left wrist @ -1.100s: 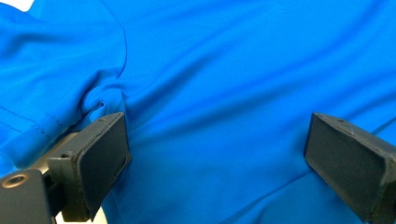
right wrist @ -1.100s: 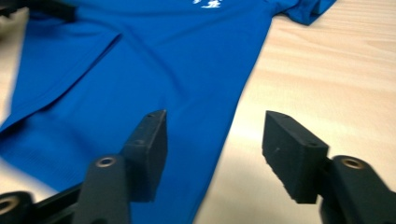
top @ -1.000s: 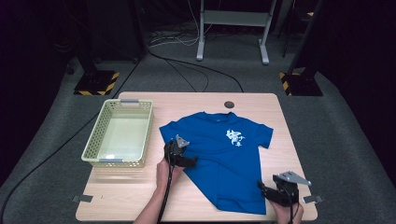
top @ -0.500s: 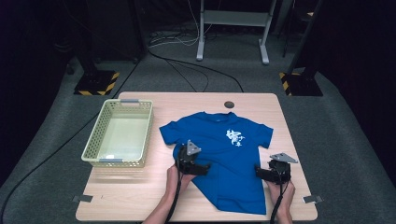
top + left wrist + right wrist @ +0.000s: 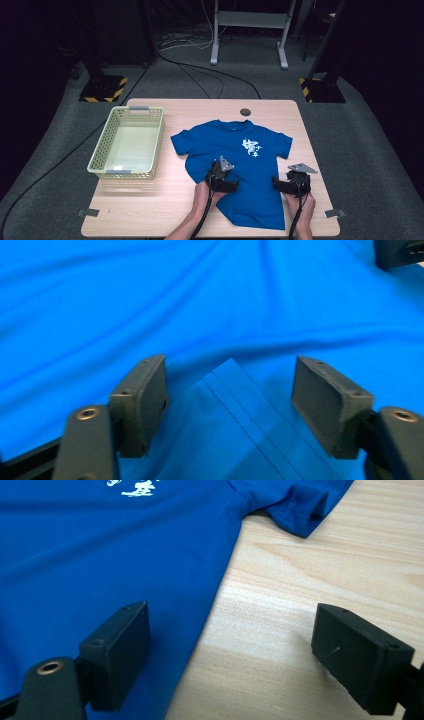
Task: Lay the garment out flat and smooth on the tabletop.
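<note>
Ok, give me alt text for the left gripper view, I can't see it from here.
The left gripper has its open jaws either side of a folded, stitched corner of the blue T-shirt, having just been closing. Rumpled blue fabric lies beyond.

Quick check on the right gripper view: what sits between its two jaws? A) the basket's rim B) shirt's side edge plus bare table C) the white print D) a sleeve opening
B: in the right gripper view the right gripper stands open, and the edge of the blue T-shirt runs up between the jaws with bare wooden table beside it.
</note>
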